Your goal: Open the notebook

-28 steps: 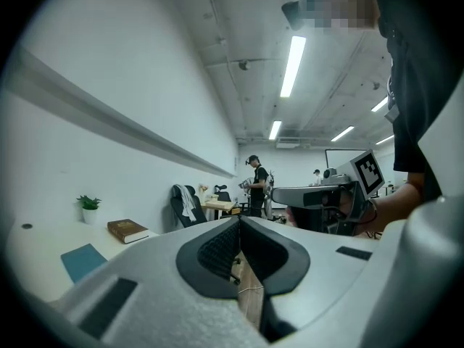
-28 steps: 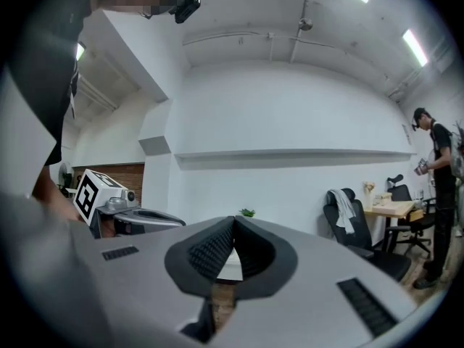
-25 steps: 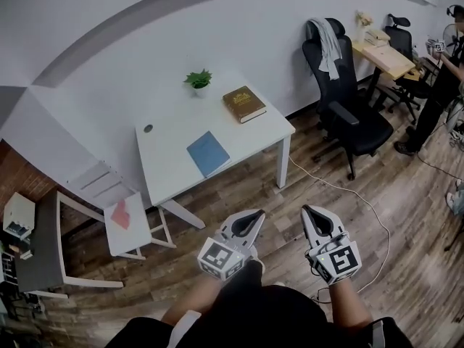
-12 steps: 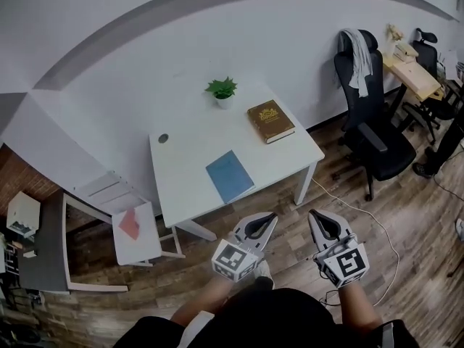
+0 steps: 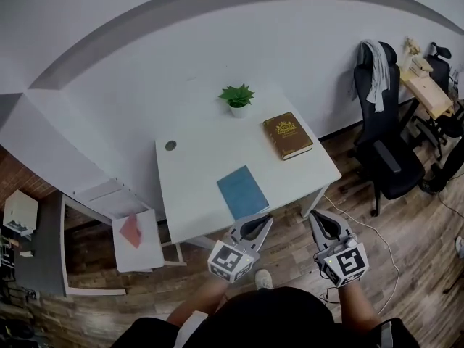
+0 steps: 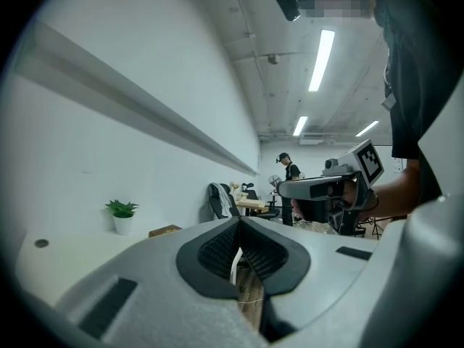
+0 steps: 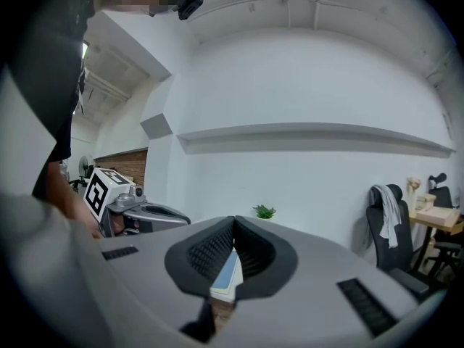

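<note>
Notebook (image 5: pixel 243 192), blue cover, lies flat and closed on the white tabletop (image 5: pixel 190 180), near its front edge and a little right of the middle. Brown book (image 5: pixel 288 135) sits toward the tabletop's back right corner. Potted plant (image 5: pixel 238 97) is at its back edge by the wall, and a round cable hole (image 5: pixel 170 145) is at its left side.

My left hand-held gripper (image 5: pixel 262 220) hangs just short of the tabletop's front edge, below the notebook's near corner. Its jaws are pressed together with nothing between them. Right hand-held gripper (image 5: pixel 316 217) is off the tabletop's front right corner, over the wood floor (image 5: pixel 406 252). It is narrow too, tips meeting, empty.

Black office chair (image 5: pixel 388 158) stands to the tabletop's right. A white chair (image 5: pixel 138 245) with a red item (image 5: pixel 131 230) on it stands to its left
</note>
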A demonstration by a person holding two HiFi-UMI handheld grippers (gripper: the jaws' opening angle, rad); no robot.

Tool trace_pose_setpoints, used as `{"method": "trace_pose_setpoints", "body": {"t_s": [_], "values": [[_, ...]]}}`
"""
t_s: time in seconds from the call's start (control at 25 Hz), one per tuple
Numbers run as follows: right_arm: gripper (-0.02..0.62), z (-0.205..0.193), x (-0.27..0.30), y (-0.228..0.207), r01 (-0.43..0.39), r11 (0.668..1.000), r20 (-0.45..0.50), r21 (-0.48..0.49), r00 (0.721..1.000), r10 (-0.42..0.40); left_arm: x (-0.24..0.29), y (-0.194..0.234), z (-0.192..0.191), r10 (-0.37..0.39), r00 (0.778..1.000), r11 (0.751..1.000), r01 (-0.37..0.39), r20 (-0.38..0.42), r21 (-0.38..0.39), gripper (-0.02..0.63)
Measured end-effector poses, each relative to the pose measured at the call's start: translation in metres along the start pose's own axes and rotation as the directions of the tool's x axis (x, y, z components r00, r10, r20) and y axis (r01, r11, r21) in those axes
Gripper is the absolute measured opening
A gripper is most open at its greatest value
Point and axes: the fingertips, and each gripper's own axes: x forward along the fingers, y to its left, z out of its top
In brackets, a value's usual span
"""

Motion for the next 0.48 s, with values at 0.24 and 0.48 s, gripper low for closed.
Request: {"method": "trace_pose_setpoints", "body": {"t_s": [0.24, 0.48], "values": [[0.002, -0.001, 0.035, -0.003, -0.013, 1.0, -0.011, -0.019, 1.0, 0.013, -0.004, 0.036, -0.004, 0.037, 0.999, 0.999, -0.037, -0.005, -0.01, 0.008], [0.002, -0.008, 0.061, -0.001, -0.048, 0.999, -0.033, 0.009, 0.998, 0.049, -0.008, 0.058, -0.024, 0.094, 0.995, 0.995, -0.095, -0.038, -0.019, 0.007]]}}
